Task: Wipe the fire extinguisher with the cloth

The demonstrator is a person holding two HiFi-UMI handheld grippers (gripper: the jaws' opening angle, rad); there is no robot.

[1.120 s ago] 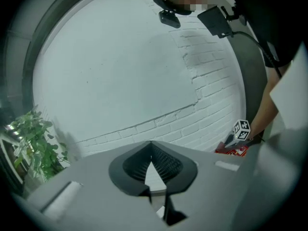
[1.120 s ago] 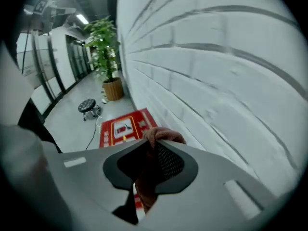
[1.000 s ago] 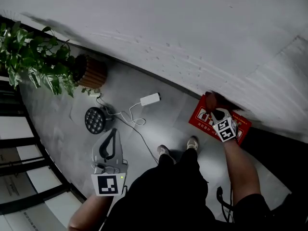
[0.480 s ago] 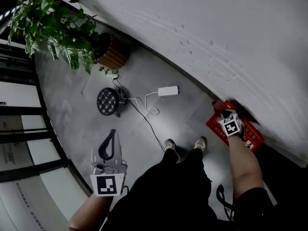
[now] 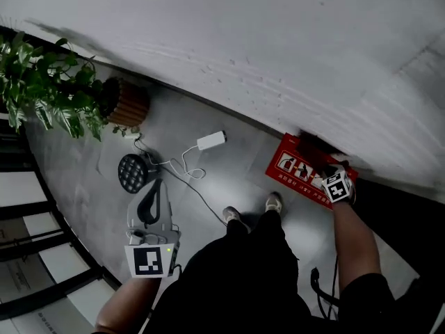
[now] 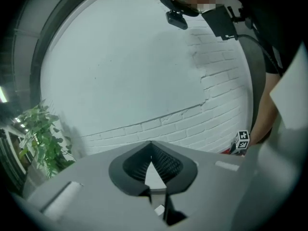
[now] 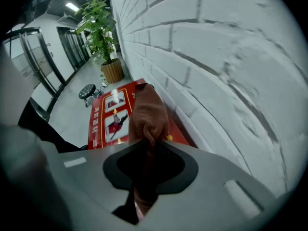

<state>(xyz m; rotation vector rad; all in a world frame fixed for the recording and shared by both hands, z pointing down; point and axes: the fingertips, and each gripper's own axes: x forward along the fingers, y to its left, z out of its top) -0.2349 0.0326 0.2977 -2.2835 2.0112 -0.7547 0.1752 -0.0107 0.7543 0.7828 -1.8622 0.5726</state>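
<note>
A flat red fire-extinguisher box (image 5: 292,167) with white pictograms lies on the floor against the white brick wall; no extinguisher itself shows. In the right gripper view the box lid (image 7: 108,119) stretches ahead of the jaws. My right gripper (image 7: 149,143) is shut on a brown cloth (image 7: 147,112), which hangs from the jaws onto the lid's wall side. From the head, the cloth (image 5: 311,145) is a dark bunch at the box's far edge, with the right gripper (image 5: 323,165) just behind it. My left gripper (image 5: 162,185) hovers over the floor at the left, shut with nothing in it (image 6: 151,144).
A potted plant (image 5: 49,92) in a wooden pot (image 5: 128,103) stands at the left by the wall. On the grey floor lie a round black lamp (image 5: 132,172), a white power adapter (image 5: 212,141) and its cable. The person's shoes (image 5: 233,216) are below. Glass doors (image 7: 43,66) run along the far side.
The head view swung away and back. My right gripper with the cloth has shifted a little right along the red box. The left gripper holds about the same spot.
</note>
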